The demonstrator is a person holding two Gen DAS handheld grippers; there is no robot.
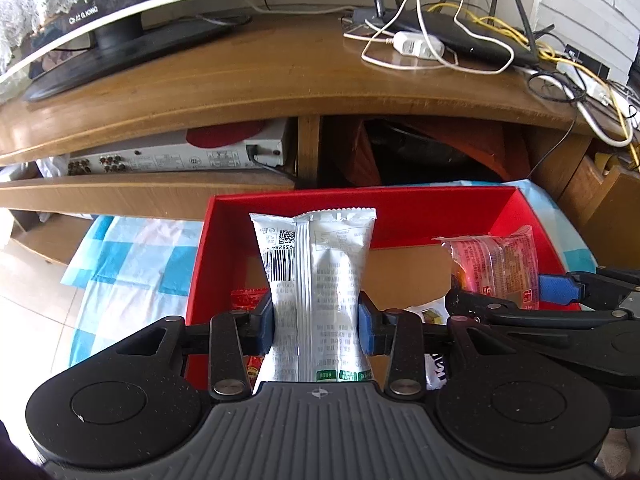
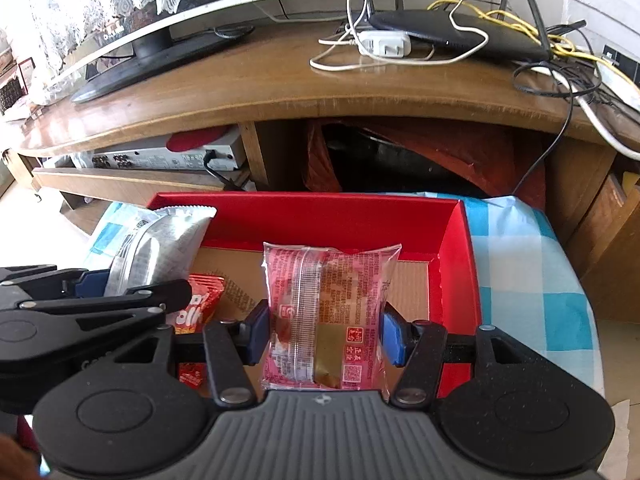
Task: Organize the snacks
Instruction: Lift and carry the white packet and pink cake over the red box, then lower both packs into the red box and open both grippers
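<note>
Left gripper (image 1: 316,322) jaws clamp silver packet (image 1: 316,276), right gripper (image 2: 324,330) jaws clamp pink packet (image 2: 328,312), both above red box (image 2: 320,216); loose red snacks (image 2: 200,300) at 9 o'clock already inside, two packets unplaced.

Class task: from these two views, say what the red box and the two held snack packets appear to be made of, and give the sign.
Red box: likely cardboard; matt red walls, brown floor.
White packet: probably plastic film; crimped end, creases.
Pink packet: clear glossy plastic; contents show through.
</note>
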